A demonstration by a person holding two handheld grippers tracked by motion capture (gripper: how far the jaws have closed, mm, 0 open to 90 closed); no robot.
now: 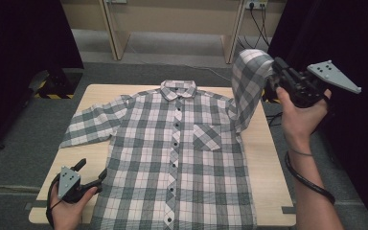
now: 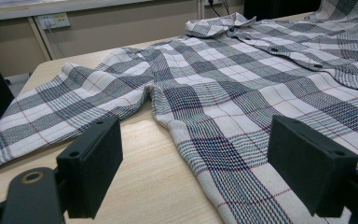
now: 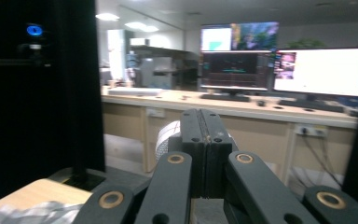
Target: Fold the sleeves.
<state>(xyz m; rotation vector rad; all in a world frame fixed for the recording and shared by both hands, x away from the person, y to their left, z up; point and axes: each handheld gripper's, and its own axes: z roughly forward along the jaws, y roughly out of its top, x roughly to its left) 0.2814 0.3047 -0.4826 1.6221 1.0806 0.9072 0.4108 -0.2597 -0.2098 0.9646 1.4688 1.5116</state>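
At the left of the high view, the left gripper (image 1: 82, 168) is hovering low at the near corner of the pale wooden surface (image 1: 267, 163), just beside the hem of the one grey-and-white plaid button-up shirt (image 1: 179, 158); in the left gripper view its jaws are standing wide apart with nothing between them, framing the shirt's side edge and underarm. That single shirt is lying face up along the middle of the surface, collar at the far edge and hem hanging over the near edge, and its flat sleeve (image 1: 93, 125) is spreading out toward the far left corner. Moving right, a row of dark buttons is running down the placket and one chest pocket (image 1: 207, 136) is sitting beside it. At the right, the other sleeve (image 1: 247, 86) is rising off the surface, and the right gripper (image 1: 277, 71), held up in the person's right hand (image 1: 301, 115), is pinching its cuff; in the right gripper view the jaws are pressed together with pale cloth showing just behind them. The cloth looks thin, light and limp, so it will likely drape and sag wherever it is unsupported and slide easily over the smooth wood. Taking it at doubled edges, such as the cuff, hem, shoulder seam or collar, should be giving the surest hold. Counted: one shirt, two sleeves, two grippers.
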